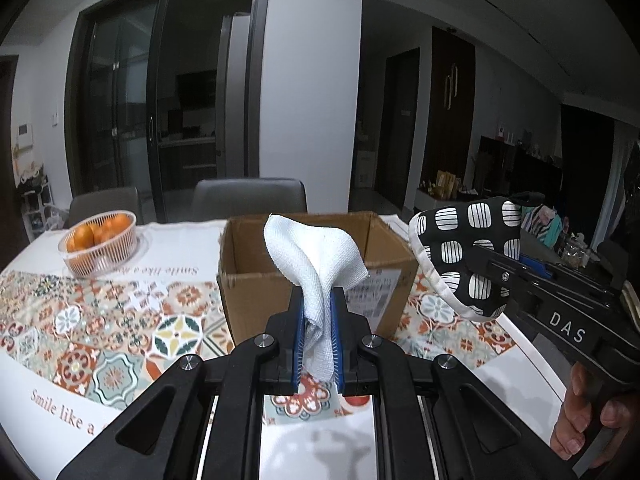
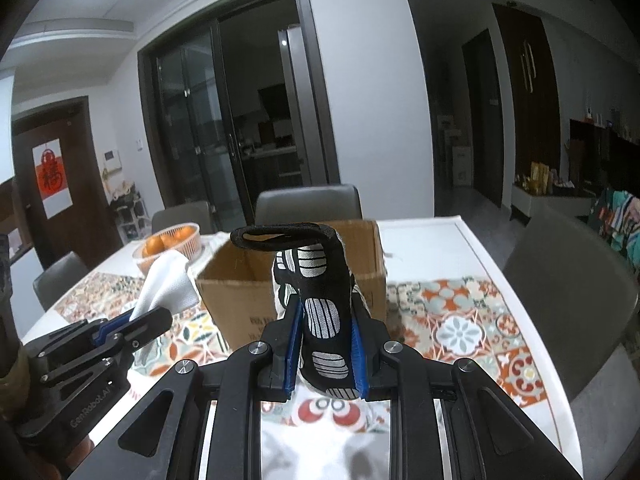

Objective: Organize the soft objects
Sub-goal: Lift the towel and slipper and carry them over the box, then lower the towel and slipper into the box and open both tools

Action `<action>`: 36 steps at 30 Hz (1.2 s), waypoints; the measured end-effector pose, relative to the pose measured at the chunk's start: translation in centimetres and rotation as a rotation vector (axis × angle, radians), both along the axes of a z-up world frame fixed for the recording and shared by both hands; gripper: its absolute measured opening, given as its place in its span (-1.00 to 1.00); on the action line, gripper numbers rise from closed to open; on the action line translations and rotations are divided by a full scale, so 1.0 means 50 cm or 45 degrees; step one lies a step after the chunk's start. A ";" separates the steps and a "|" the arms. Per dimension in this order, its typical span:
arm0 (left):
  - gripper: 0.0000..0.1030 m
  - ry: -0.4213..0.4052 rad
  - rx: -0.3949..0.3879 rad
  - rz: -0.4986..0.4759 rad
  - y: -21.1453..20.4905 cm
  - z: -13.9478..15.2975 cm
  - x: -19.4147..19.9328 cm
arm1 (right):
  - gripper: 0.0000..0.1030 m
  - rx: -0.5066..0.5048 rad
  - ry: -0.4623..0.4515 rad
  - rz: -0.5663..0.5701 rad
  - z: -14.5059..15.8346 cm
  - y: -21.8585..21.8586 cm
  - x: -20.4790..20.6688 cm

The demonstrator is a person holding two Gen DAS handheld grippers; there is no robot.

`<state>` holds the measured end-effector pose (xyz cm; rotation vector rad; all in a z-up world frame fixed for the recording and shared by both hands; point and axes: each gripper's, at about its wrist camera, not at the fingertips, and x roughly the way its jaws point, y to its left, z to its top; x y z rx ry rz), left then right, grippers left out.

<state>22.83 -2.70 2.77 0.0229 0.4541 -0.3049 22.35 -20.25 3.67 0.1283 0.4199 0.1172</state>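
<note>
Left gripper (image 1: 318, 332) pinches white cloth (image 1: 316, 264), right gripper (image 2: 325, 350) clamps patterned mitt (image 2: 316, 280); both just before cardboard box (image 1: 248, 276), likely for dropping in.

left tool (image 1: 318, 332): clamped, raised | right tool (image 2: 325, 348): clamped, raised

A basket of what look like oranges (image 1: 98, 242) sits on the patterned tablecloth (image 1: 80, 332), grey chairs (image 1: 248, 194) behind.

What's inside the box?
Only the box's bare inner back wall shows. Its floor is hidden by the front wall, the cloth and the mitt.
</note>
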 end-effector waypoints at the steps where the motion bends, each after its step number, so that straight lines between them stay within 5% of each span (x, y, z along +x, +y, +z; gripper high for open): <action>1: -0.74 -0.005 -0.001 0.000 0.001 0.004 0.002 | -0.55 -0.002 -0.011 0.001 0.007 0.001 0.001; 19: -0.74 -0.130 0.022 -0.001 0.003 0.061 0.064 | -0.55 -0.013 -0.141 0.025 0.059 0.004 0.055; 36: -0.74 -0.089 0.049 0.016 -0.010 0.033 0.171 | -0.55 -0.022 -0.117 0.038 0.036 0.004 0.156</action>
